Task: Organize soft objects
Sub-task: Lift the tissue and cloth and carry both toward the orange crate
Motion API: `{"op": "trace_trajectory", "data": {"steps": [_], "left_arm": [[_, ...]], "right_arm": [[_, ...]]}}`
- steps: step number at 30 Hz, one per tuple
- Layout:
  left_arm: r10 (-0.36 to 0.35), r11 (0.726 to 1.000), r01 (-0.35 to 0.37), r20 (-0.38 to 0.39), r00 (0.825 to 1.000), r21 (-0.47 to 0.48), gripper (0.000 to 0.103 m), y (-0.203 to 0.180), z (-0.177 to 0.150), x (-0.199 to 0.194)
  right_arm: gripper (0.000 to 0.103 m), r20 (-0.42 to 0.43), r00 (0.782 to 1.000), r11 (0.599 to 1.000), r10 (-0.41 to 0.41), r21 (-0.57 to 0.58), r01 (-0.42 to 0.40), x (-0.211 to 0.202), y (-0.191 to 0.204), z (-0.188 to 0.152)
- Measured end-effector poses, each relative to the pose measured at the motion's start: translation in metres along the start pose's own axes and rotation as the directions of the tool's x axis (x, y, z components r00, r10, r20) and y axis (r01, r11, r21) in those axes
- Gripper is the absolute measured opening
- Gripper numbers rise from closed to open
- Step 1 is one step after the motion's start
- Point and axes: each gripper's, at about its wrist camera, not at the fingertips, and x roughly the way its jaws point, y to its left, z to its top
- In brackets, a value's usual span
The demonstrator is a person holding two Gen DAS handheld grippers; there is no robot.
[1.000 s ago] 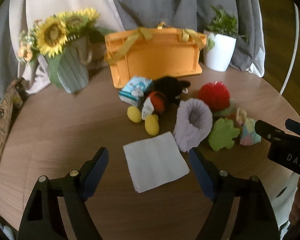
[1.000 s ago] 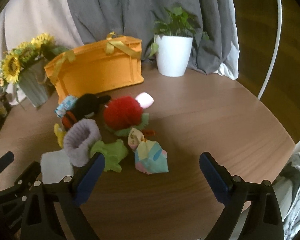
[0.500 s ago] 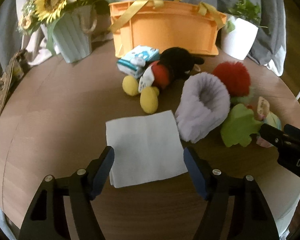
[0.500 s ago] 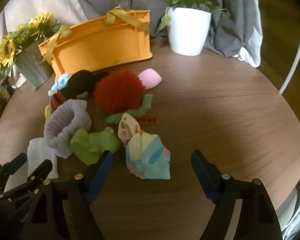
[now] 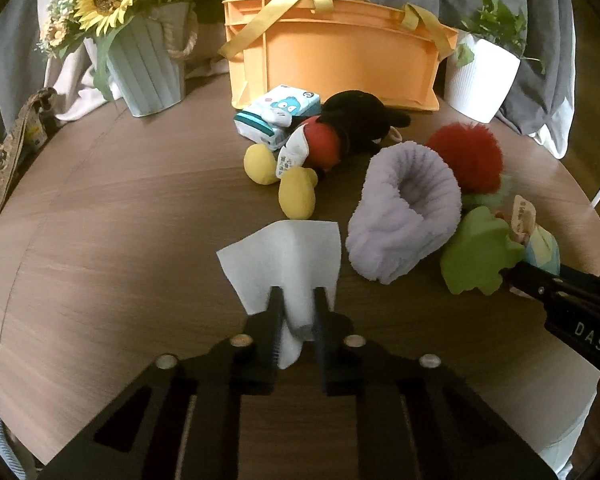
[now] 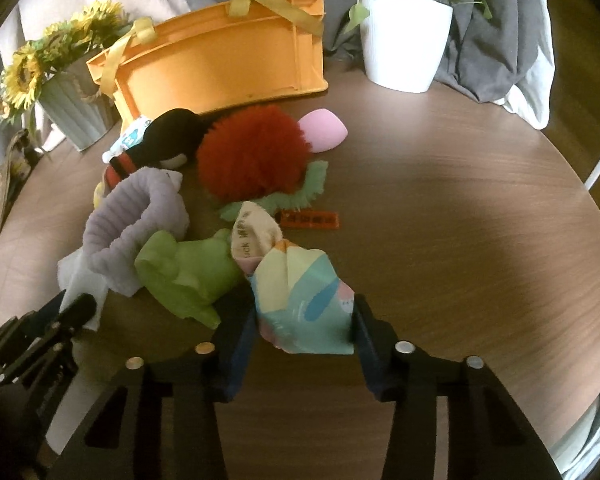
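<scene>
My left gripper (image 5: 297,305) is shut on the near edge of a white cloth (image 5: 288,258), which bunches up between the jaws on the round wooden table (image 5: 120,220). My right gripper (image 6: 305,322) is shut on a pastel multicoloured soft toy (image 6: 306,304). Beside it lie a green plush (image 6: 188,272), a lilac fleece band (image 6: 140,216), a red pompom (image 6: 256,152), a pink sponge (image 6: 324,134) and a black, red and yellow plush (image 5: 332,140). An orange basket (image 5: 332,56) with yellow straps stands behind them.
A sunflower vase (image 5: 148,68) stands at the back left and a white plant pot (image 5: 480,76) at the back right. A tissue pack (image 5: 276,114) lies before the basket. Grey and white drapes hang behind. An orange tag (image 6: 310,220) lies on the table.
Both grippers moved forward and down and closed: the left on the white cloth, crumpling it, the right on the pastel toy.
</scene>
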Motion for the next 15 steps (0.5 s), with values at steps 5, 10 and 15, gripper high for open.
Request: {"op": "trace_trajectory", "data": {"steps": [5,10,15], "left_arm": [[-0.009,1.000,0.010,0.012,1.000,-0.011,0.012,-0.001,0.004,-0.010],[-0.022,1.000,0.023,0.056,0.998,-0.006,0.012,-0.004,0.014,-0.027],[-0.037,0.999,0.038,0.112,0.993,-0.011,0.012,-0.003,0.028,-0.047]], "right_arm": [[0.042,0.014,1.000,1.000,0.020,-0.005,-0.019,-0.009,0.001,0.002],[0.042,0.050,0.998,0.999,0.036,-0.012,-0.036,-0.025,0.003,0.009],[0.042,0.098,0.993,0.998,0.067,-0.026,-0.065,-0.043,0.006,0.020]]}}
